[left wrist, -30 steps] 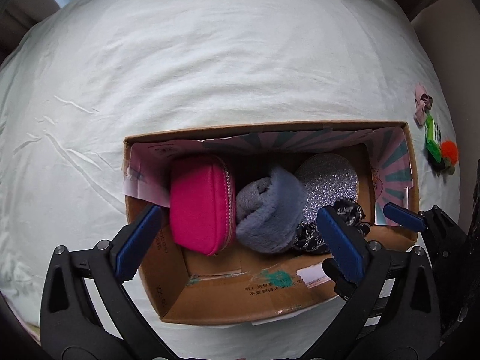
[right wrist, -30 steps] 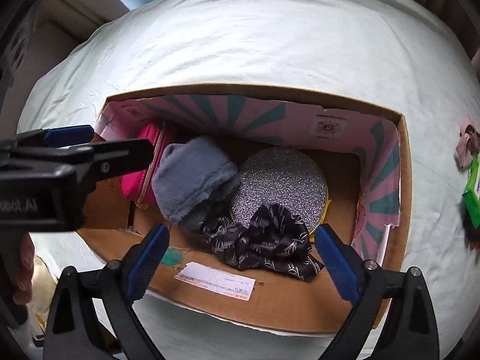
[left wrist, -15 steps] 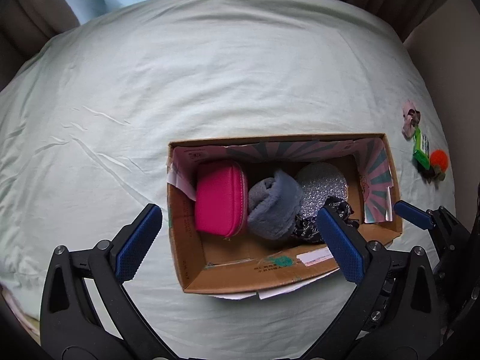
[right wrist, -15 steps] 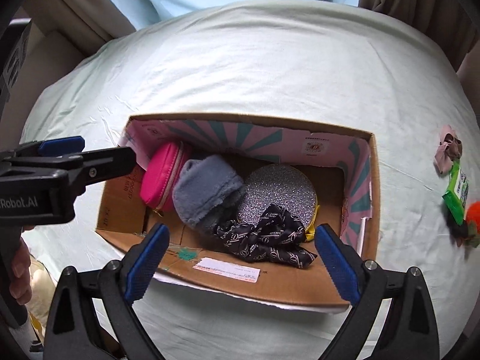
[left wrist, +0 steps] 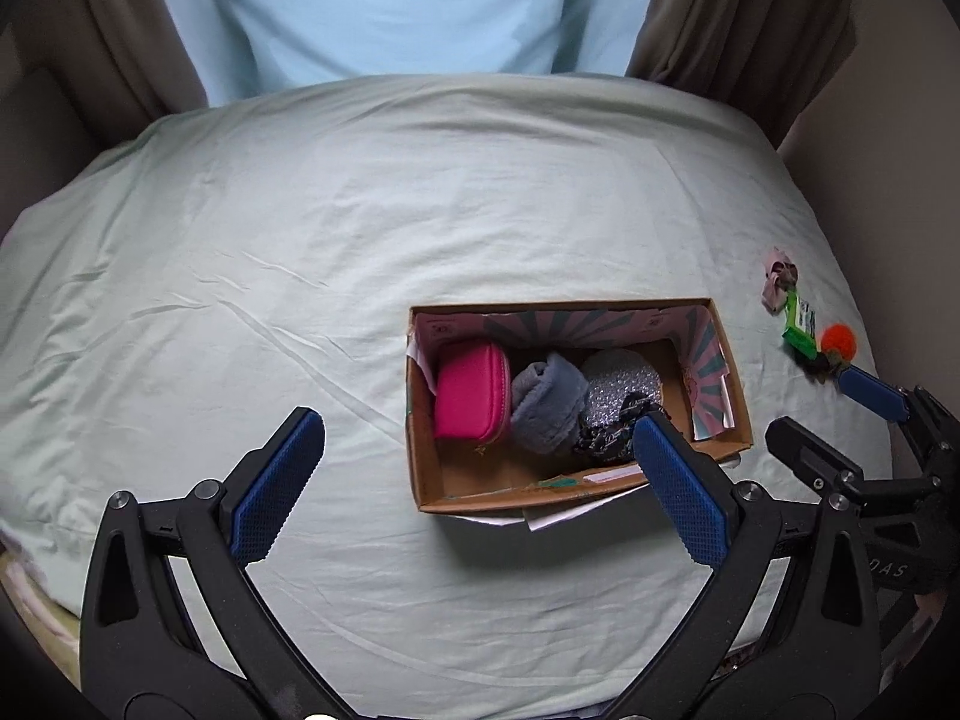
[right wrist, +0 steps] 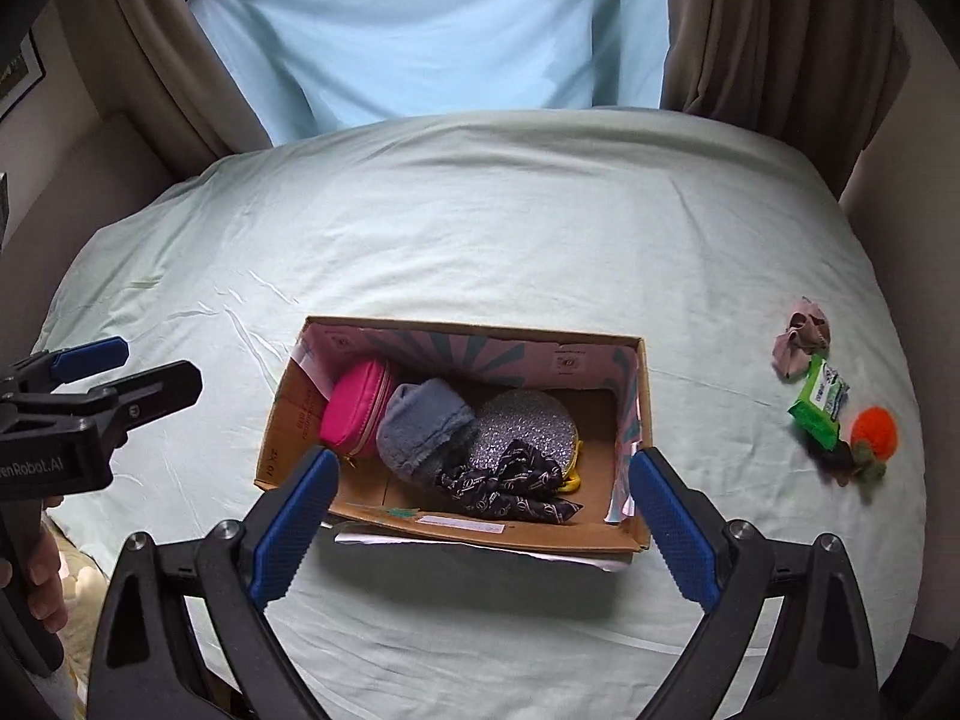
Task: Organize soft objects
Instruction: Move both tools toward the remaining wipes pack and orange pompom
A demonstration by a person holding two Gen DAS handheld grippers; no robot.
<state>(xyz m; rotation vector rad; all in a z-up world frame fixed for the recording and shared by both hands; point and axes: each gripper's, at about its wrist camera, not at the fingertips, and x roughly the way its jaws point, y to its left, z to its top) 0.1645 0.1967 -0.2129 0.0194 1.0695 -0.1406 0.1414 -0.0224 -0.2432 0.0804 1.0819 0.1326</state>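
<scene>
Premises: a domestic bedroom. A bed (right wrist: pixel 480 240) covered by a creased pale green sheet fills most of both views. At its far side, brown curtains (right wrist: pixel 768 30) hang to left and right of a pale blue panel (right wrist: pixel 432 24), which may be a blind or a sheer drape. A framed picture (right wrist: pixel 18 69) hangs on the wall at far left. On the sheet sits an open cardboard box (right wrist: pixel 300 414) holding a pink pouch (right wrist: pixel 354 414), a grey fleece item (right wrist: pixel 423 435) and other personal soft goods; small accessories (right wrist: pixel 834 402) lie well apart to its right.
</scene>
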